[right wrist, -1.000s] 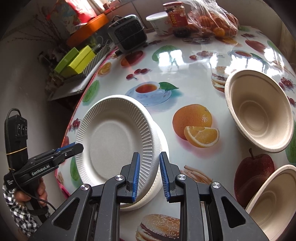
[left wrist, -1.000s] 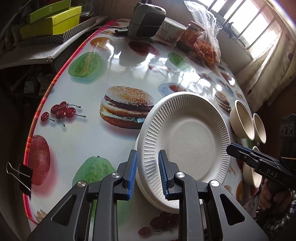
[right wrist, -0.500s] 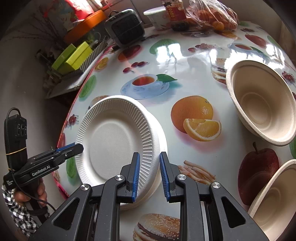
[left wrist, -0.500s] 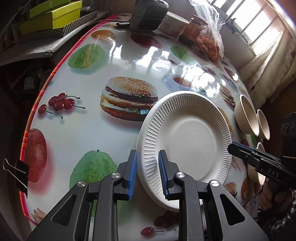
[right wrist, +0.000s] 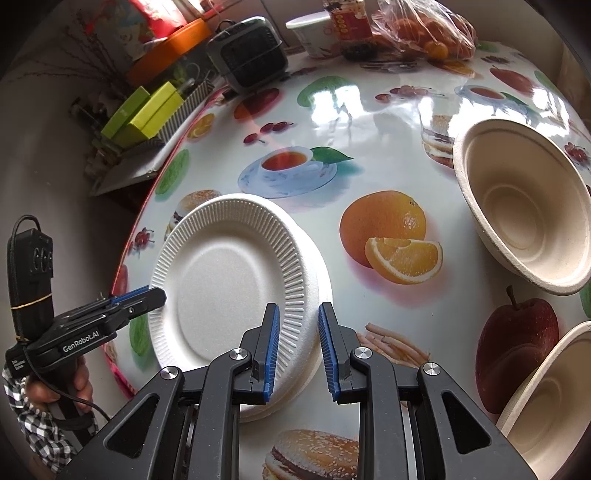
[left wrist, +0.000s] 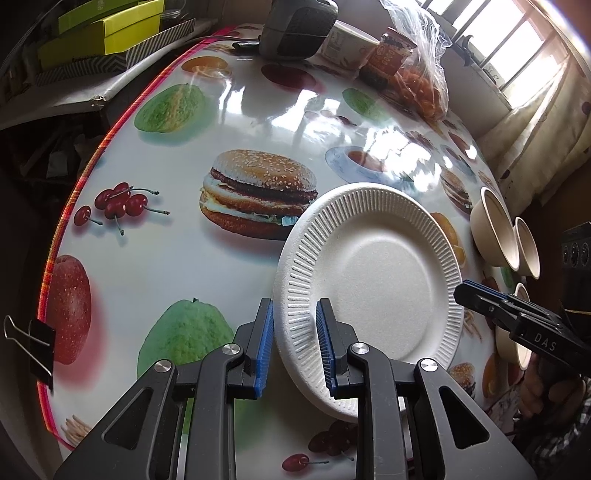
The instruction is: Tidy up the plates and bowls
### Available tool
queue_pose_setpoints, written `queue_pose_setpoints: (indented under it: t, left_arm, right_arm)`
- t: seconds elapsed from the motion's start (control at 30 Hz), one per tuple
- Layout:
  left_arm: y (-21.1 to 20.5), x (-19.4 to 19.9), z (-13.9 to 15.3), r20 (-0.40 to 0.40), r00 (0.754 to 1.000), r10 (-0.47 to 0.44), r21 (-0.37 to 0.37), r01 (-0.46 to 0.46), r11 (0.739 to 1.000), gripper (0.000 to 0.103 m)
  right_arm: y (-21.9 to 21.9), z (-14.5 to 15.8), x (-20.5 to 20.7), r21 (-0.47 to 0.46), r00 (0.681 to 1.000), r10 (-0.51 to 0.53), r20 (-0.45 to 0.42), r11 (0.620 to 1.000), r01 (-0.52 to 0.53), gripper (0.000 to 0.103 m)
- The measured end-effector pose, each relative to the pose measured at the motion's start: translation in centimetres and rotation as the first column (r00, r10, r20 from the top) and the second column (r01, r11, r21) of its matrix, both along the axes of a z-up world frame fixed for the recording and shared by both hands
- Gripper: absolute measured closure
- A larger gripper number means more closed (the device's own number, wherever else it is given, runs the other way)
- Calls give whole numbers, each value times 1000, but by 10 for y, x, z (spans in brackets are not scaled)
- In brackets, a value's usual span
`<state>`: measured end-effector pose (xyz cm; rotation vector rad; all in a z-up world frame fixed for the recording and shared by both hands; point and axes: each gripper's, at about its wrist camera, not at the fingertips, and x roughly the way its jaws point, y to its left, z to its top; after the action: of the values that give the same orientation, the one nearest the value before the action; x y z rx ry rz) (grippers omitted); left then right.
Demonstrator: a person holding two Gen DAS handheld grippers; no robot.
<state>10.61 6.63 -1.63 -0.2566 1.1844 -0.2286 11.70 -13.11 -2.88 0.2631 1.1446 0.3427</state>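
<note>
A stack of white ribbed paper plates (left wrist: 373, 284) lies on the food-print table, also in the right wrist view (right wrist: 236, 288). My left gripper (left wrist: 294, 343) is open with its jaws straddling the stack's near-left rim. My right gripper (right wrist: 298, 343) is open with its jaws straddling the opposite rim. Each gripper shows in the other's view, the right (left wrist: 469, 293) and the left (right wrist: 157, 295), at the plate's edge. Beige paper bowls stand to the right: one large bowl (right wrist: 521, 221), another (right wrist: 550, 402) at the lower right, and they show edge-on in the left wrist view (left wrist: 495, 232).
A dark heater-like appliance (left wrist: 295, 27), a white cup (left wrist: 343, 40), a red jar (left wrist: 391, 53) and a plastic bag of oranges (right wrist: 424, 33) stand at the table's far side. Yellow-green boxes (left wrist: 107, 31) sit on a shelf beyond the red table edge (left wrist: 70, 206). A binder clip (left wrist: 40, 343) grips that edge.
The top plate was tilted and offset on the stack; it now sits lower and more squarely on it. Both grippers stay open around the rim, slightly shifted.
</note>
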Motion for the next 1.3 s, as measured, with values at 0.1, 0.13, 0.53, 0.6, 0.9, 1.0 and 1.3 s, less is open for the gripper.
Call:
queue_pose_setpoints:
  t: [0.1, 0.13, 0.53, 0.6, 0.9, 1.0, 1.3]
  left_arm:
    - [0, 0, 0, 0, 1000, 0, 0, 0, 1000, 78]
    - [0, 0, -1, 2, 1000, -2, 1, 2, 1000, 77]
    - [-3, 1, 0, 4, 1000, -8, -1, 8, 1000, 71]
    - [-3, 1, 1, 5, 1000, -7, -1, 7, 1000, 70]
    - [-3, 1, 2, 7, 1000, -9, -3, 9, 1000, 70]
    - [-2, 0, 3, 9, 1000, -9, -1, 9, 1000, 70]
    - [-2, -7, 14, 52, 999, 2, 45, -4, 999, 61]
  right_arm:
    - [0, 0, 0, 0, 1000, -1, 0, 1000, 1, 81]
    - [0, 1, 0, 1, 1000, -1, 0, 1000, 1, 81]
    - [0, 2, 0, 5, 1000, -3, 1, 1000, 3, 80]
    - [0, 2, 0, 3, 1000, -2, 1, 1000, 2, 80]
    - [0, 4, -2, 3, 1000, -6, 8, 1000, 6, 71]
    - [0, 5, -2, 1, 1000, -8, 11, 1000, 8, 67]
    - [-2, 13, -8, -7, 999, -22, 47, 1000, 23, 60]
